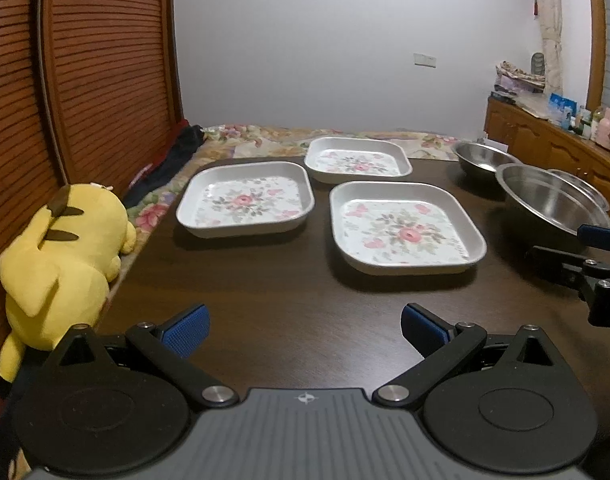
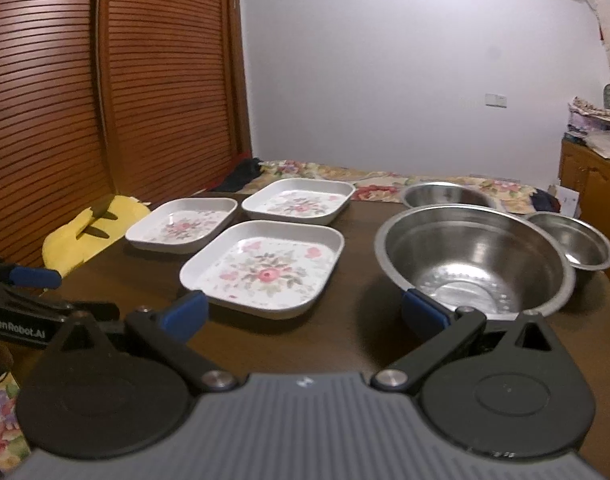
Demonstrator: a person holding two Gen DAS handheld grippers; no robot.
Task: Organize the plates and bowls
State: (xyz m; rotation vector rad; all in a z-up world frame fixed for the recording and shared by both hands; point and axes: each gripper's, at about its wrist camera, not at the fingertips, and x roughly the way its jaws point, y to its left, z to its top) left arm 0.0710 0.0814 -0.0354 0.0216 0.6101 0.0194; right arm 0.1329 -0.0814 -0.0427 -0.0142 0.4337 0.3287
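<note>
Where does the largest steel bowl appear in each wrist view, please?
Left wrist: largest steel bowl at the right edge, partly cut off.
Right wrist: it sits right of centre, fully visible.
Shared landmark: the nearest floral plate, left of the bowl in both.

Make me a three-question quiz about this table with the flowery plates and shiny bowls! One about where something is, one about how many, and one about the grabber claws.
1. Where is the yellow plush toy?
A. in the big bowl
B. at the table's left edge, beside the wooden slatted doors
C. on a plate

2. How many square floral plates are on the table?
A. two
B. three
C. five

3. How are the two grippers?
A. both open and empty
B. both shut on plates
C. one holds a bowl

Answers:
1 B, it sits left of the plates.
2 B, the near plate, left plate and far plate.
3 A, the left gripper and right gripper have fingers spread with nothing between.
</note>
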